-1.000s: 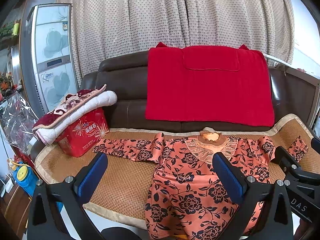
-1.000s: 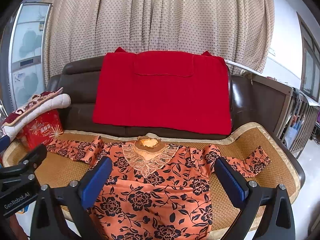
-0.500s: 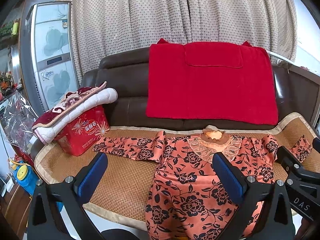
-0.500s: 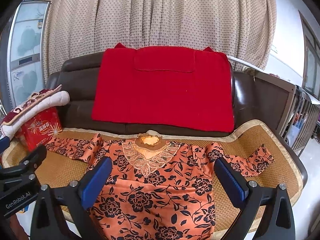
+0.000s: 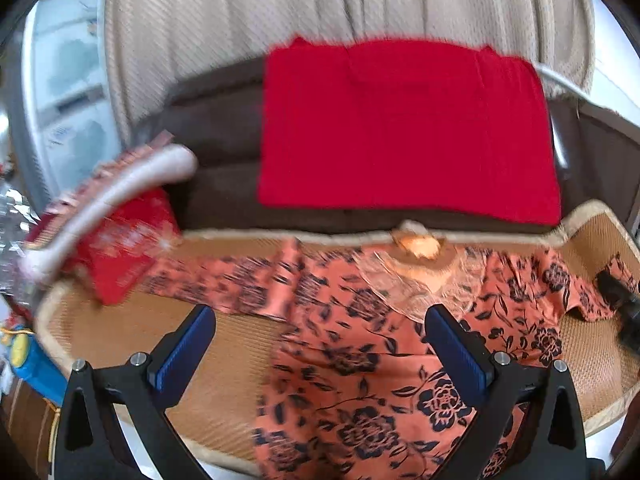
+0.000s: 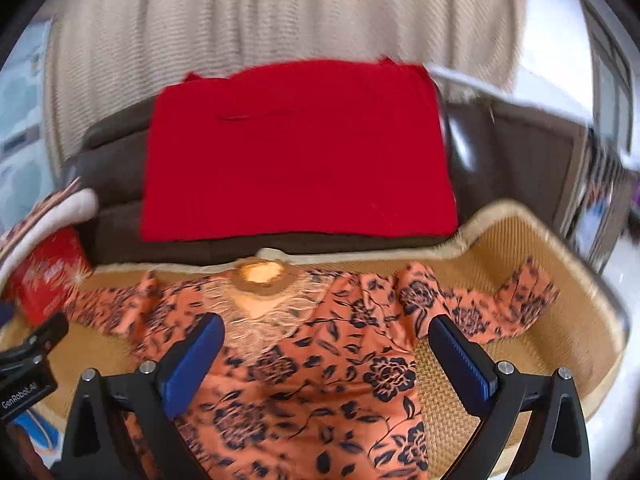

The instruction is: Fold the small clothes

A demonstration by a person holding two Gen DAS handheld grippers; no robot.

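Behind everything, one beige curtain hangs above one dark brown sofa, and one red cloth drapes over its backrest. One woven mat covers the seat. One orange floral top lies spread flat on the mat, neckline toward the backrest, two sleeves stretched out to the sides, its hem hanging over the front edge. At the left end stands one red box with one folded quilt on top. Both views are motion-blurred. The left gripper hovers over the top's left side, jaws spread wide, gripping nothing. The right gripper hovers over the top's chest, jaws equally wide and empty.
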